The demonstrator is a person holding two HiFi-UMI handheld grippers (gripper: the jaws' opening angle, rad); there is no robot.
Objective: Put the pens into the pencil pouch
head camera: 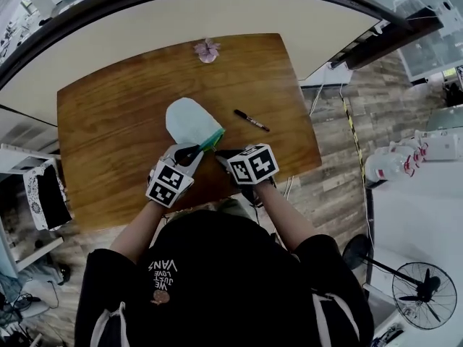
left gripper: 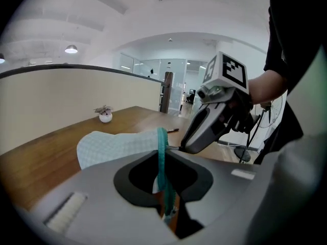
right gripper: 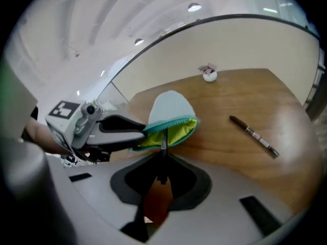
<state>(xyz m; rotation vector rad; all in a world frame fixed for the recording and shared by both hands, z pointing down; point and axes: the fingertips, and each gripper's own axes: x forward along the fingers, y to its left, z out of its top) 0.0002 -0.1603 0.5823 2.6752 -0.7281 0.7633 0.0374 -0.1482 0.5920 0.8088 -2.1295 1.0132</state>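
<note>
One pencil pouch (head camera: 189, 120), one pen (head camera: 251, 120). The left hand-held gripper (head camera: 194, 152) pinches the pouch's teal zip edge and the right hand-held gripper (head camera: 221, 154) nips the opposite rim, so the mouth gapes on lime lining. The pen lies on the table (head camera: 116, 121), right of the pouch.

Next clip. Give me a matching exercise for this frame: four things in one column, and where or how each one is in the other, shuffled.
Things
1. pencil pouch
2. pen
3. potted plant
4. zipper pull

States
A. standing at the far edge of the table
B. lying loose on the table, apart from the pouch
C. pinched in the right gripper
D. mouth open, zipper edge clamped by the left gripper

Pairs: 1-D, 2-B, 3-A, 4-C
</note>
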